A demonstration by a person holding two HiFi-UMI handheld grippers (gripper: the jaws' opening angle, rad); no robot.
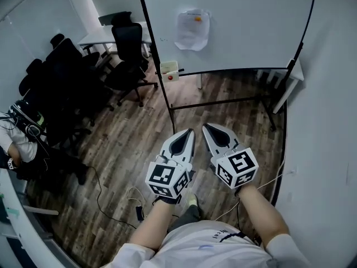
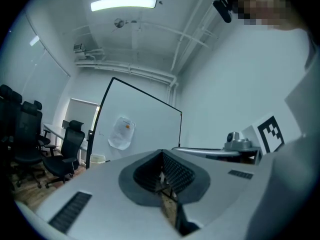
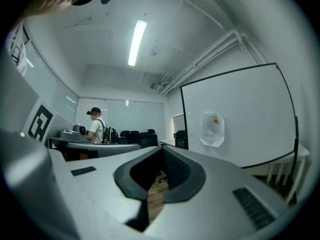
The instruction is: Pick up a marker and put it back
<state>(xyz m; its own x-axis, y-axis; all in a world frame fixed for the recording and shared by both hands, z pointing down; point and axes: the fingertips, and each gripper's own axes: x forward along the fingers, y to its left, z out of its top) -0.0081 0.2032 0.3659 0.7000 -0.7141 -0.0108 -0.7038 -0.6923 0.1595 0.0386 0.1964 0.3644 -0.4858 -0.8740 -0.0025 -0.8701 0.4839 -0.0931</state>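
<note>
I make out no marker in any view. A small pale box [image 1: 169,70] hangs at the lower left corner of the whiteboard [image 1: 234,21]; what it holds is too small to tell. It also shows in the left gripper view as the box [image 2: 98,158]. Both grippers are held side by side over the wood floor, pointing level toward the board and well short of it. The left gripper [image 1: 191,130] [image 2: 162,152] is shut and empty. The right gripper [image 1: 204,125] [image 3: 162,148] is shut too, nothing in it.
A sheet of paper [image 1: 192,29] is stuck on the board. Black office chairs [image 1: 128,49] and a desk [image 1: 106,35] stand at the left. A seated person [image 1: 17,138] is at the far left, a cable [image 1: 111,200] lies on the floor, and a white wall [image 1: 329,121] runs along the right.
</note>
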